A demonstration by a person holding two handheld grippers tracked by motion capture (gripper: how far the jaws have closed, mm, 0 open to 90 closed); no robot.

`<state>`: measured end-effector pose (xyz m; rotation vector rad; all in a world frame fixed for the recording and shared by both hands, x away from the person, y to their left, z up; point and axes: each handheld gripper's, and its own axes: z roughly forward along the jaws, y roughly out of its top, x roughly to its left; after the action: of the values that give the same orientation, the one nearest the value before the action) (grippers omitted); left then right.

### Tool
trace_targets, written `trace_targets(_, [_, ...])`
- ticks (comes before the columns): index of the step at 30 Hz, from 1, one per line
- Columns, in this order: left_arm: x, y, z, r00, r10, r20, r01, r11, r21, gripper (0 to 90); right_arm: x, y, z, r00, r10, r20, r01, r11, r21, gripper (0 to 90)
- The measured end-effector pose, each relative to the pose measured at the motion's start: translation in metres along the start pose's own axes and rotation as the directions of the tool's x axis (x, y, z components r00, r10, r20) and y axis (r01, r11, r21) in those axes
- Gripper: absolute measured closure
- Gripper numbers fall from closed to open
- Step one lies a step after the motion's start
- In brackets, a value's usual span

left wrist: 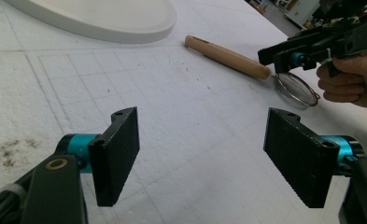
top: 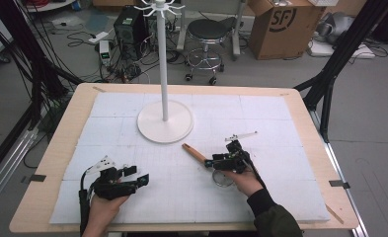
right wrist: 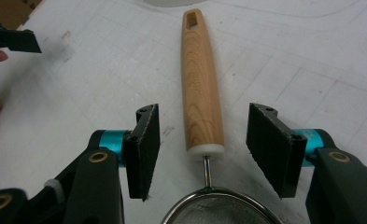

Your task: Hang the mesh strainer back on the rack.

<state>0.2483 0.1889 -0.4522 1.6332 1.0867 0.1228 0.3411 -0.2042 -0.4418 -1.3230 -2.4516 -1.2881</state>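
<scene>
Wooden surface (top: pixel 70 123), pale rim showing round edges. White gridded foam sheet (top: pixel 280 192) covers most of it. On sheet: round white stand base (top: pixel 165 129) with upright pole, far centre; strainer (top: pixel 201 157) with wooden handle lying flat, right of centre, near base.

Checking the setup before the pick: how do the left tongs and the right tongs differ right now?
The left tongs stand wide open over bare white foam board, with nothing between them; the right tongs straddle the light wooden handle of the round wire-mesh strainer, pads not yet touching it. The right tongs' gap looks narrower. Both have black ribbed pads and sit low over the board.
</scene>
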Motion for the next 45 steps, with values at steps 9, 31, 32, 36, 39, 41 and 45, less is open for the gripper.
trace_targets(9, [-0.002,0.0,0.001,0.9999,-0.001,0.011,0.001,1.0,-0.002,27.5,0.002,0.0,0.007,0.9999,-0.013,-0.001,0.013,0.999,0.043,46.6])
trace_targets(31, [-0.001,-0.003,-0.002,0.9999,-0.012,0.013,0.012,0.9999,0.0,28.3,0.028,0.004,0.017,0.9695,-0.189,0.157,0.167,0.976,0.141,54.6])
trace_targets(32, [-0.001,-0.003,-0.002,0.9998,-0.013,0.013,0.013,0.9999,0.001,28.2,0.027,0.004,0.018,0.9657,-0.203,0.162,0.18,0.973,0.144,55.8])
trace_targets(36, [-0.003,-0.003,-0.001,0.9998,-0.013,0.017,0.013,0.9999,0.002,28.2,0.026,0.004,0.017,0.9621,-0.208,0.177,0.183,0.972,0.144,61.3])
trace_targets(39, [-0.003,-0.003,-0.001,0.9998,-0.009,0.018,0.009,0.9999,0.004,28.2,0.027,0.005,0.017,0.9622,-0.207,0.177,0.182,0.972,0.149,61.4])
trace_targets(41, [-0.003,-0.003,-0.002,0.9997,-0.006,0.023,0.006,1.0,0.003,28.4,0.029,0.004,0.018,0.9589,-0.213,0.187,0.185,0.97,0.156,62.3])
trace_targets(45, [-0.004,-0.002,-0.001,0.9996,-0.004,0.026,0.004,1.0,-0.001,28.9,0.034,0.006,0.021,0.9393,-0.262,0.222,0.223,0.957,0.187,63.2])
